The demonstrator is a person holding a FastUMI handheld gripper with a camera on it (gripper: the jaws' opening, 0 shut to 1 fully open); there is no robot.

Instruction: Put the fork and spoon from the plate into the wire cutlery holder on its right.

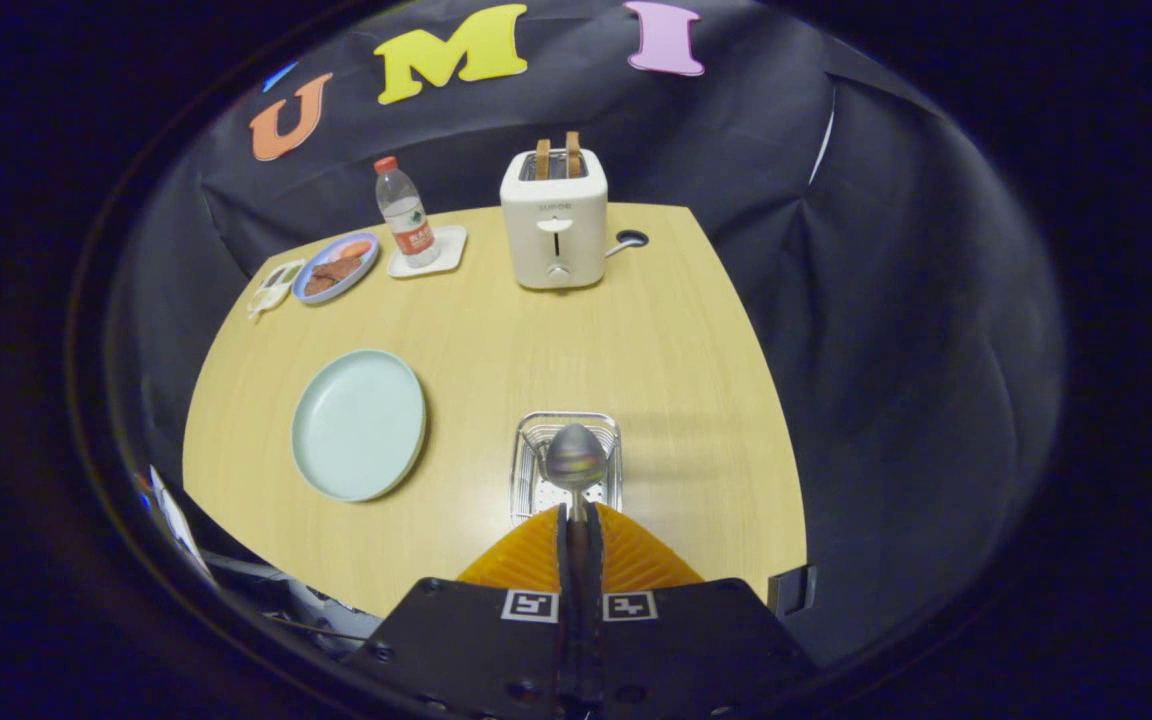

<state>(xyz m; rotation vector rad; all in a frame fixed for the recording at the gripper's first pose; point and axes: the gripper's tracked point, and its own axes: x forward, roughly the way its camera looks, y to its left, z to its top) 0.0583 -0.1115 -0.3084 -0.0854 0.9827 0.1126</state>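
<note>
My gripper (577, 512) is shut on the handle of a metal spoon (575, 458), whose bowl sticks out just ahead of the orange fingers (626, 555). The spoon's bowl hangs over the wire cutlery holder (534, 440), which stands on the wooden table right beyond the fingertips. To the left of the holder lies the pale green plate (359, 424), with nothing on it. Whether the fork is inside the holder I cannot tell.
A white toaster (554, 220) with two slices of bread stands at the back of the table (676, 340). Left of it are a water bottle (404, 210) on a white coaster, a blue plate of food (338, 266) and a small white dish (274, 287).
</note>
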